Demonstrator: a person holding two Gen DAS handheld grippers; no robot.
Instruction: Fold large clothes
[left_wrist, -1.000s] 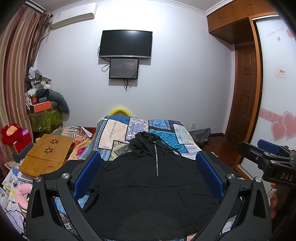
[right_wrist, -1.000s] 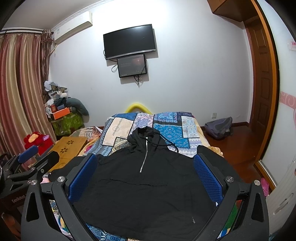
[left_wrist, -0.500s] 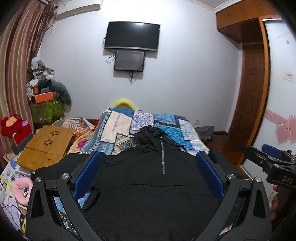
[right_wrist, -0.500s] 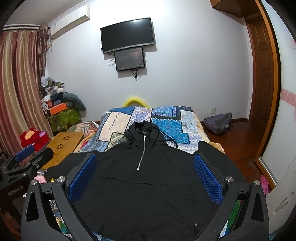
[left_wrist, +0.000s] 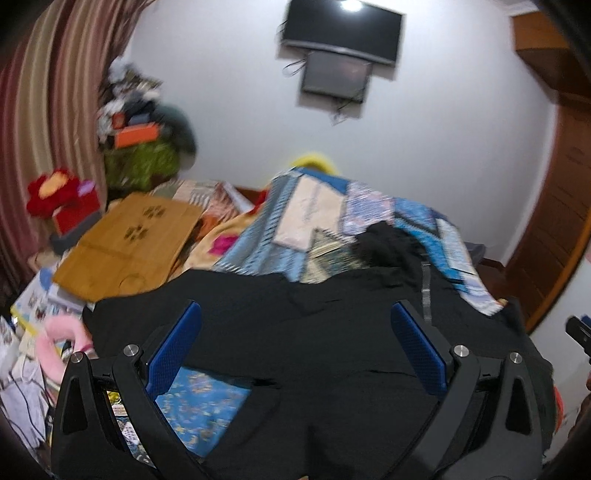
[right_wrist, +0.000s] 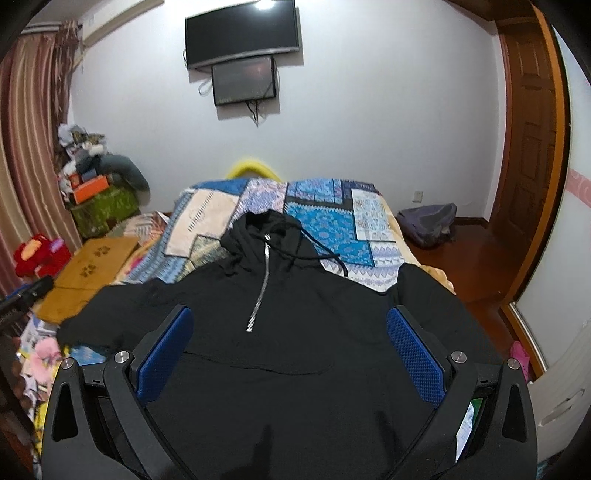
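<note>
Left view blurred; hoodie hem cut off below frame. Both hand-held grippers, left and right, released, empty above it. Wooden tray beside the bed.

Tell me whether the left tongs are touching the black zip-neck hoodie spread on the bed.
Cannot tell. In the left wrist view the open left tongs frame the black hoodie with nothing between the blue pads, but blur hides whether the tips touch it.

Left gripper jaws spread wide, nothing between the blue pads, view tilted (frame is motion-blurred). Right gripper likewise wide apart and empty, held level, blue pads sharp.
</note>
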